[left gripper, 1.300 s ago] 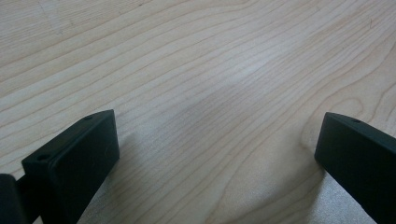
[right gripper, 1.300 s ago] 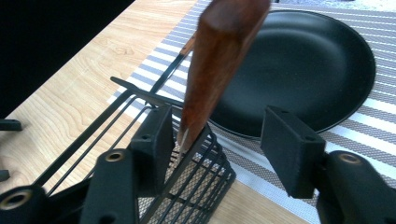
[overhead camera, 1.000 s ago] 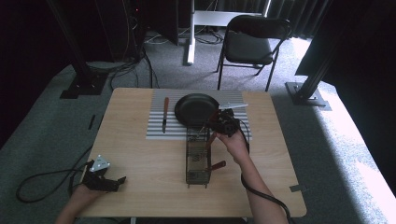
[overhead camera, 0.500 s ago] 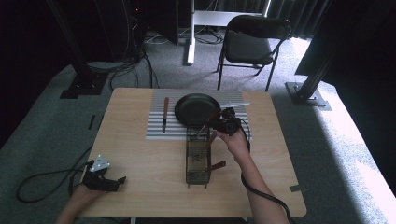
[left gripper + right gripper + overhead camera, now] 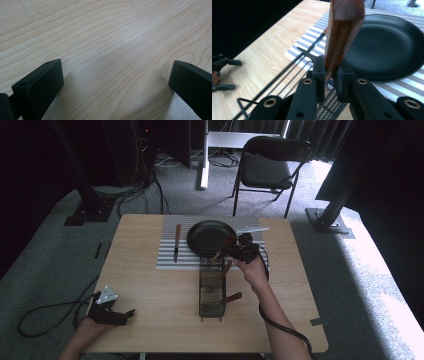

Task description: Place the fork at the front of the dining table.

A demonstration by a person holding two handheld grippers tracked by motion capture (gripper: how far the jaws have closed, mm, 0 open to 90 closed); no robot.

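Left gripper view: left gripper (image 5: 117, 82) rests low over bare wooden table (image 5: 112, 37), jaws spread wide with nothing between them.
Left gripper, high view: near-left table corner (image 5: 107, 312), held by a hand, grey plate on top, cable trailing off the edge.
Right gripper view: right gripper (image 5: 329, 72) has just been closing; jaws now pinch the lower end of a brown wooden handle (image 5: 343, 27) that rises upright between them.
Wire rack: black utensil rack (image 5: 212, 287) at table centre, just beneath the right gripper (image 5: 235, 251), with other wooden-handled utensils standing in it.
Mat: striped placemat (image 5: 167, 257) behind the rack.
Pan: black frying pan (image 5: 210, 237) on the mat, just beyond the held handle.
Knife: wooden-handled knife (image 5: 176, 241) lying on the mat, left of the pan.
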